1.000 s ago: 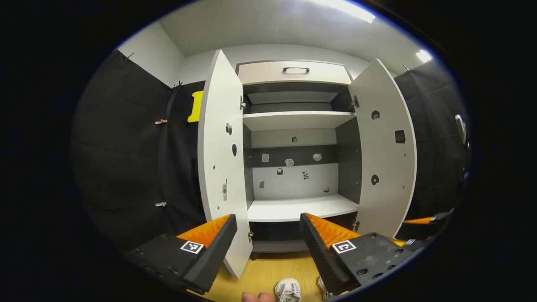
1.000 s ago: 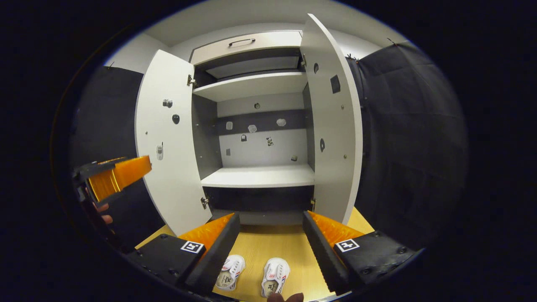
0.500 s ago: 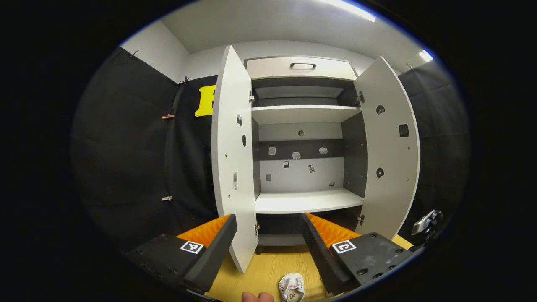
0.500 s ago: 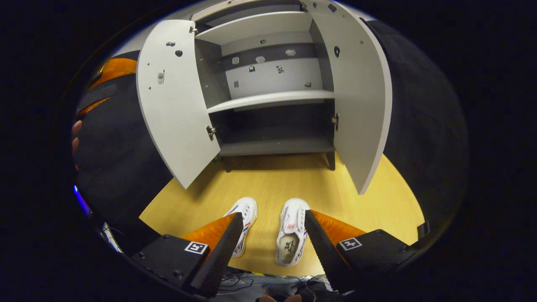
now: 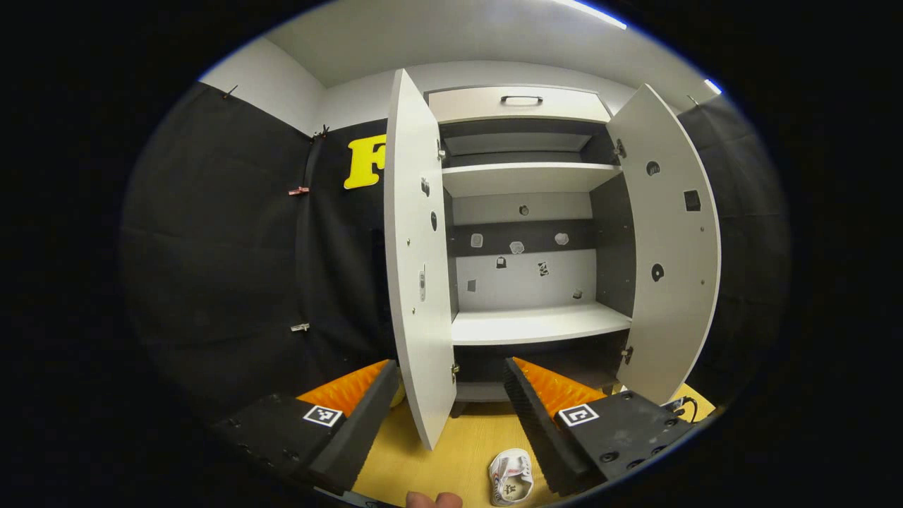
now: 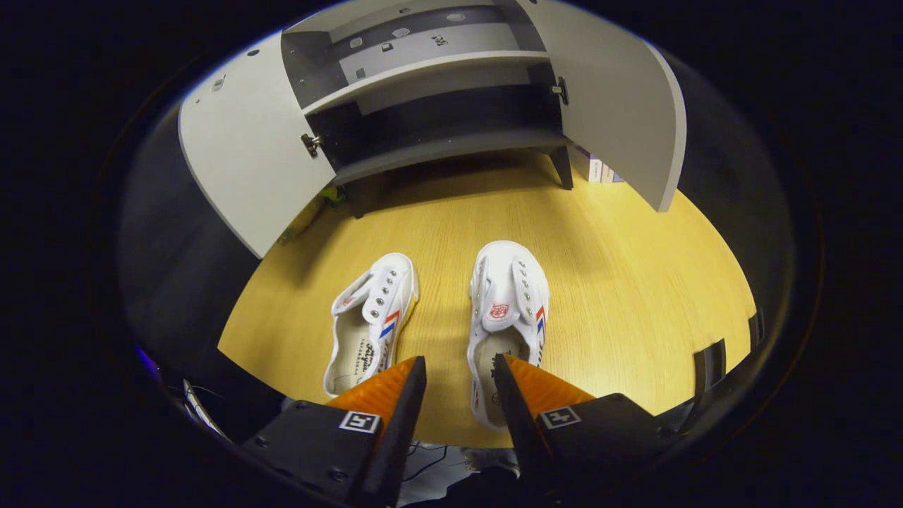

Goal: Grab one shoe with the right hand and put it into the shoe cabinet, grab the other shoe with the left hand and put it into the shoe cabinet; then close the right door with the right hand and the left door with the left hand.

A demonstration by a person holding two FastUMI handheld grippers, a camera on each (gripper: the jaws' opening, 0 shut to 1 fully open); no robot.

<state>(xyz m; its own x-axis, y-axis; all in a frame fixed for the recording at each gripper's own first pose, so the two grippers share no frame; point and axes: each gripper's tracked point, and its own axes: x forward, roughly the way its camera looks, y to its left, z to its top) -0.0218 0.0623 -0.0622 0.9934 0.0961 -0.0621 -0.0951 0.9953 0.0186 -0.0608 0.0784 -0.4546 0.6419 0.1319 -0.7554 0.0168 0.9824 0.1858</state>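
In the left gripper view, the left gripper hangs with its fingers apart and nothing between them, facing the shoe cabinet. Both doors stand wide open: the left door is just ahead of the gripper, the right door farther off. The lower white shelf is bare, and so is the shelf above it. One white shoe peeps in at the bottom edge on the wooden floor, beside a fingertip of the person holding the rig. This hand's turn appears to come later.

In the right gripper view, the right gripper is angled down over the pair, fingers parted and empty. The right shoe lies on the floor with its heel opening just ahead of the gripper's right finger; the left shoe lies just beside it, apart, toes towards the cabinet. The step in hand looks like the first one, reaching for a shoe with the right hand. The next move calls for lowering the gripper so its fingers straddle the heel rim or side wall of the right shoe, then closing. The neighbouring shoe sits near enough that the gripper's left finger could nudge it. The path to the dark bottom compartment looks free between the open doors.
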